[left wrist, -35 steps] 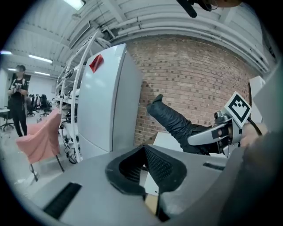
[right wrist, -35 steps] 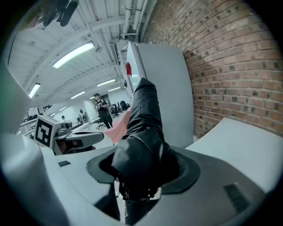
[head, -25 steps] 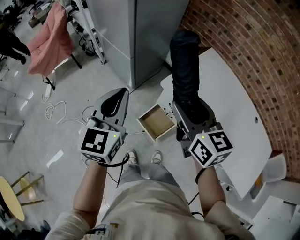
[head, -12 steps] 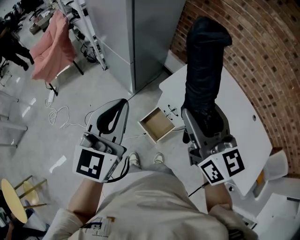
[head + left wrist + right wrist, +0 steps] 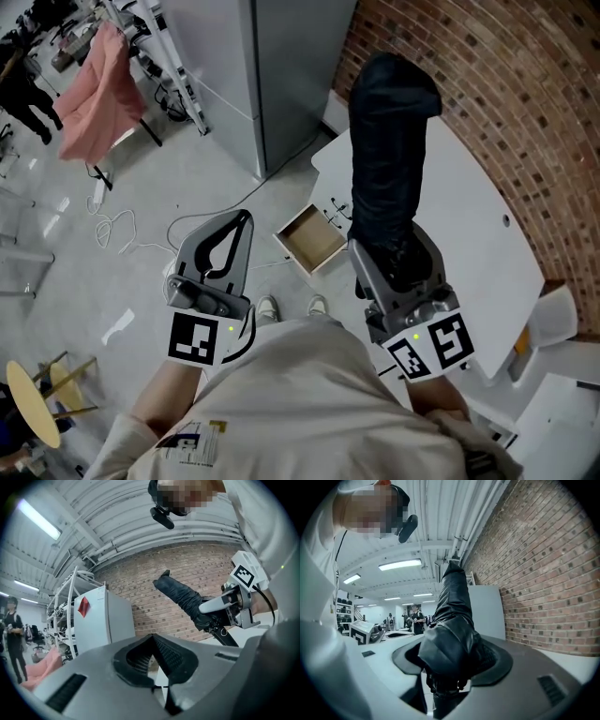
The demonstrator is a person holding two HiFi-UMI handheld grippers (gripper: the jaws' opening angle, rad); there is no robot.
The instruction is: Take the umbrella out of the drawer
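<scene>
A dark folded umbrella (image 5: 389, 159) sticks out away from me, and my right gripper (image 5: 394, 251) is shut on its lower end above the white table (image 5: 473, 220). In the right gripper view the umbrella (image 5: 452, 634) fills the space between the jaws of the right gripper (image 5: 450, 665). The small wooden drawer (image 5: 314, 242) stands pulled out and looks empty, below and left of the umbrella. My left gripper (image 5: 246, 220) hangs over the floor left of the drawer, its jaws closed tip to tip on nothing. The left gripper view shows the umbrella (image 5: 180, 595) off to the right.
A tall grey cabinet (image 5: 253, 66) stands behind the drawer, and a brick wall (image 5: 506, 75) runs along the right. On the left are a pink cloth on a chair (image 5: 89, 84), a white cable on the floor (image 5: 112, 225) and a yellow stool (image 5: 28, 398).
Both grippers have risen and drawn back toward me. The umbrella has gone up with the right gripper, higher above the drawer and the table.
</scene>
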